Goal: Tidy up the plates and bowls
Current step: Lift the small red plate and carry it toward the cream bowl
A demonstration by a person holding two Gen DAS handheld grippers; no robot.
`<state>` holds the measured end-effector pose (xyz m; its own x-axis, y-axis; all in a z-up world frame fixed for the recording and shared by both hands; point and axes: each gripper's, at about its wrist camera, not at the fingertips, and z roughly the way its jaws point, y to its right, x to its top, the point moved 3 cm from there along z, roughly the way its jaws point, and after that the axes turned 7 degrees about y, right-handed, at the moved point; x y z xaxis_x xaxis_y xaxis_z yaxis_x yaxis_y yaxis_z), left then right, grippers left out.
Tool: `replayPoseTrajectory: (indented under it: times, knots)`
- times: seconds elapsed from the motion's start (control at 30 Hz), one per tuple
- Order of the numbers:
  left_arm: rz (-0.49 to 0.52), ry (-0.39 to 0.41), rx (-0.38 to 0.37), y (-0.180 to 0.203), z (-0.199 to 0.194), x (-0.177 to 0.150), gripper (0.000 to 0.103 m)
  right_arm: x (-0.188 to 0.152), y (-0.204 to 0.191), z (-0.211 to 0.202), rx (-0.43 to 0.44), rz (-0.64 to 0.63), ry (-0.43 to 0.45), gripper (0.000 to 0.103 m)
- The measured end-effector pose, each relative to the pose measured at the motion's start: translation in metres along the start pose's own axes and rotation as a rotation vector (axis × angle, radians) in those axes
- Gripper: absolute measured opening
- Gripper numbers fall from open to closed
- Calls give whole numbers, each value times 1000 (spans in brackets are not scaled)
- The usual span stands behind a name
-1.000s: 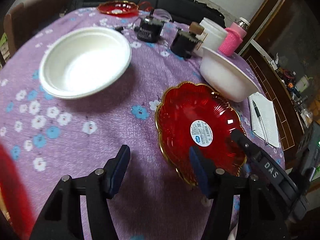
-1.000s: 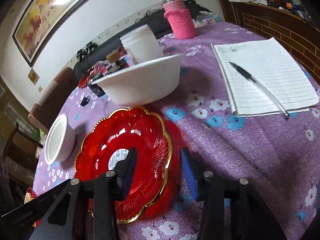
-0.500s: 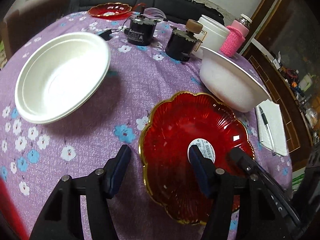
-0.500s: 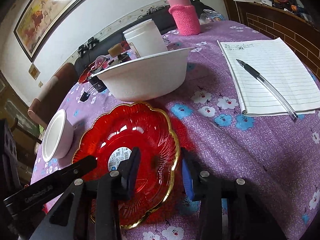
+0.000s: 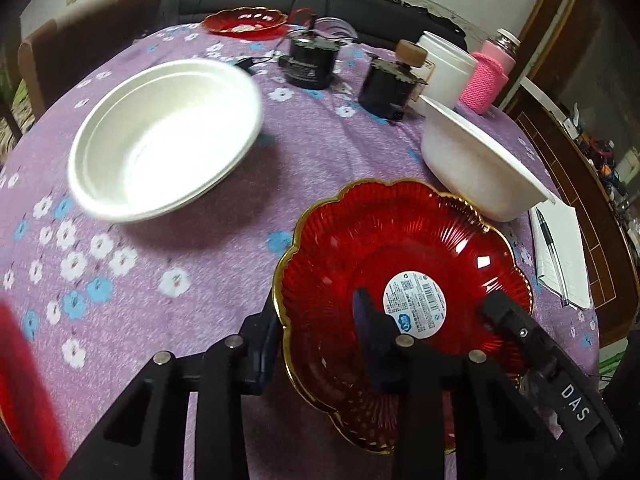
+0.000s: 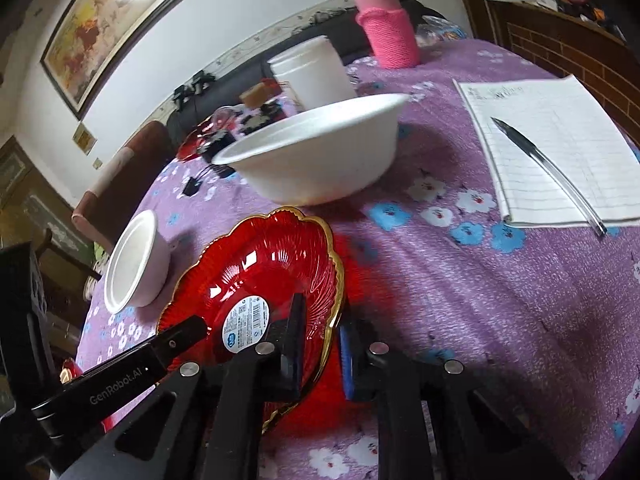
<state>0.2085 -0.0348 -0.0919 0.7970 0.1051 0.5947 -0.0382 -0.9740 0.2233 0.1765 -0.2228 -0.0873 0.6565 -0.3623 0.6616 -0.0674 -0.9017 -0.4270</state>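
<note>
The red glass plate (image 5: pixel 404 280) lies on the table (image 5: pixel 224 264), caught at opposite edges by both tools. The left hand-held gripper (image 5: pixel 316 328) straddles the plate's near left rim, one finger outside the gilt edge and the other inside on the ribbed glass beside the round label; its jaws are closing with the rim between them, and the frames do not show whether the pads press on it yet. The right hand-held gripper (image 6: pixel 322 344) sits at the plate's other side and has pinched shut on the rim, one finger inside the dish and the blue-padded finger outside, the edge there lifted off the cloth and the plate tilted. In the left wrist view, the right tool's finger shows as a dark bar lying across the plate's right part. The plate is deep red, scalloped, fluted, with a thin gold rim and a white and blue sticker (image 6: pixel 244 324) at its centre. A white bowl (image 6: pixel 320 152) stands just beyond the plate, and another white bowl (image 5: pixel 164 140) sits well apart to the left. A second red plate (image 5: pixel 244 22) rests at the far edge of the table. A lined notepad (image 6: pixel 560 148) with a pen (image 6: pixel 544 168) lies to the right.
</note>
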Motion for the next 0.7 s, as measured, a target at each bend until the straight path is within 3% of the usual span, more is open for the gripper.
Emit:
replayPoseTrajectory:
  times: [0.4,0.7]
  knots:
    - [-49,43,-12,-25,-46,-11,33,-10,-28,-14,75,-68,35,12]
    - [-78,135,4,-57,-104,-14,34,-28,-76,-43,138,-132,78,13]
